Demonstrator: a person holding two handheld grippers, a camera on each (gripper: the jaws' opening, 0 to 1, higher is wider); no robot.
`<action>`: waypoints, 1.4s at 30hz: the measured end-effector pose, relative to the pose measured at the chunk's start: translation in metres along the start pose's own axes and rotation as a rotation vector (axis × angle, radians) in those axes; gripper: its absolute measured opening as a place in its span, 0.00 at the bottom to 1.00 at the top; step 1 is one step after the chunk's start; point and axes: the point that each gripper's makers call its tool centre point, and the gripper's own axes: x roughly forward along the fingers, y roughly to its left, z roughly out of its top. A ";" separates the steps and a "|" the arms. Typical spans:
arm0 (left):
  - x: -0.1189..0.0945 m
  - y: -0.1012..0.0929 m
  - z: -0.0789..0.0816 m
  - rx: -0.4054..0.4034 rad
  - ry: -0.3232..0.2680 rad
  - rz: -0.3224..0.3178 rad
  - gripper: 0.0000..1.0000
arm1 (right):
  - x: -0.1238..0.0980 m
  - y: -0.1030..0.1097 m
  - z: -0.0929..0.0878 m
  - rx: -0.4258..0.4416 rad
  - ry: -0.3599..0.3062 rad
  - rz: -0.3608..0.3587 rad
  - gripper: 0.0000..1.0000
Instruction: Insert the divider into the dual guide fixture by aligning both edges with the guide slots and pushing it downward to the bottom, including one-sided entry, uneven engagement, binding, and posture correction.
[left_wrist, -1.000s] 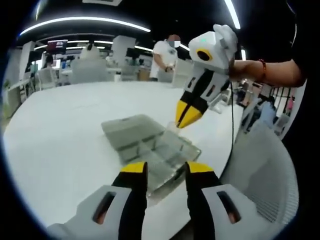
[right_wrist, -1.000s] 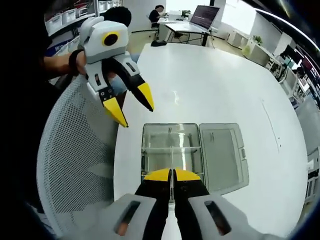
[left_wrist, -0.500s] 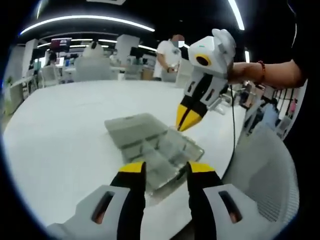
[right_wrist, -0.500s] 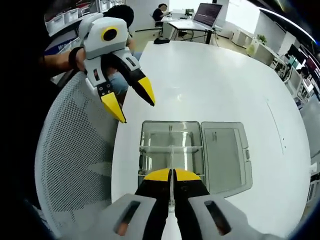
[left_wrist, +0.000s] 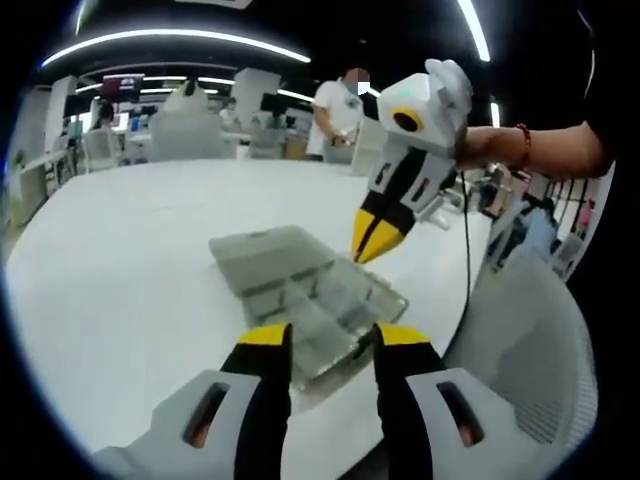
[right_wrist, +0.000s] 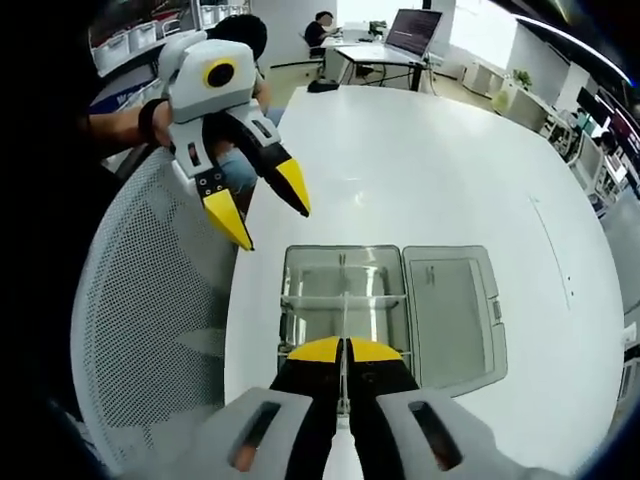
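White mesh chair back stands at the table edge beside the clear box, lid laid open flat. Right gripper pinches the thin clear divider upright over the box. Left gripper hangs spread, empty, above the chair.

The left gripper is showing a white body, black fingers with yellow tips, and a yellow ring. A red bracelet is circling the wrist.
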 end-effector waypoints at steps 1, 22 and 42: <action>0.000 0.000 0.000 0.000 0.000 0.001 0.31 | 0.001 0.001 0.000 0.003 0.003 0.005 0.00; 0.000 0.000 -0.001 -0.006 0.002 0.000 0.31 | 0.006 0.002 -0.004 -0.092 0.010 0.008 0.00; 0.001 0.006 -0.003 -0.018 0.022 0.026 0.31 | 0.030 0.000 -0.009 -0.071 0.078 0.001 0.00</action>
